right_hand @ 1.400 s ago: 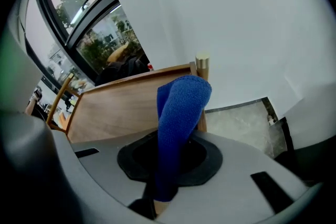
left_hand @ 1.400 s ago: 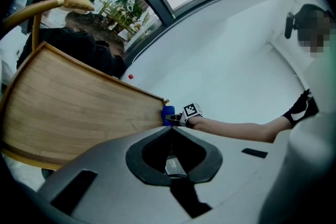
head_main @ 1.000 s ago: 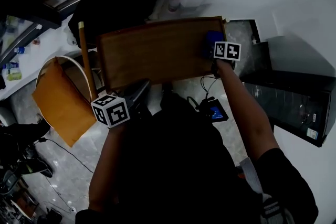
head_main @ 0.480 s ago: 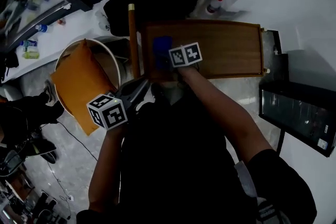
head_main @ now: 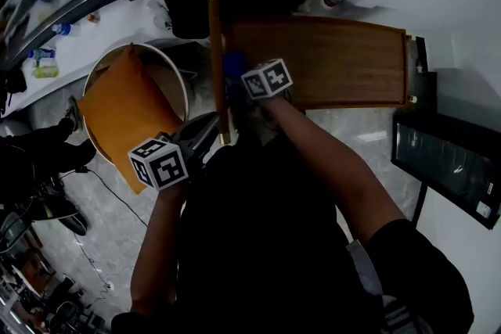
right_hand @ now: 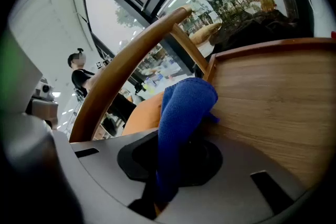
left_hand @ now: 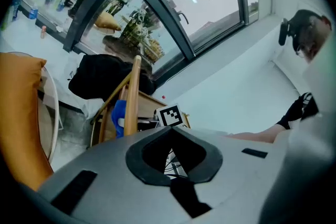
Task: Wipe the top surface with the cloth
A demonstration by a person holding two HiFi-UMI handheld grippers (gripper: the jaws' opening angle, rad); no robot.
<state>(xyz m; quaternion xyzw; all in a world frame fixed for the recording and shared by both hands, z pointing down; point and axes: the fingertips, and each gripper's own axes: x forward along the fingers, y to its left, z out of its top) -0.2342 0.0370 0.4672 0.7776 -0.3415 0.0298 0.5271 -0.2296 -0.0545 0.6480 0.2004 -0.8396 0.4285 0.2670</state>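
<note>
Two grippers in play, but only one is doing any work. The right gripper (head_main: 246, 84) has its fingers clamped tight on the blue cloth (head_main: 232, 65). The cloth sits pressed on the wooden desk (head_main: 329, 59) at its left end, just beside the round wooden rail (head_main: 214, 51) along that edge.

The right gripper view shows the cloth pinched low down, with a fat wad sticking out past the fingers. I'd guess that's on purpose, so fabric rather than plastic rubs the wood. The gripper is tipped low over the top, which should help keep the wad flat against it.

The left gripper (head_main: 202, 135) hangs off the near left corner, clear of the desk. Its fingers are closed together on nothing, with only some cables showing through the gap behind the tips. It looks parked there to stay out of the wiping lane.

An orange cushion (head_main: 125, 117) sits further left, well off the desk. The rest of the wood stretches away to the right, bare. No streaks or dust show, so I can't tell how much has been covered. From this end the obvious move would be a pass to the right, and the rail could snag the cloth.
</note>
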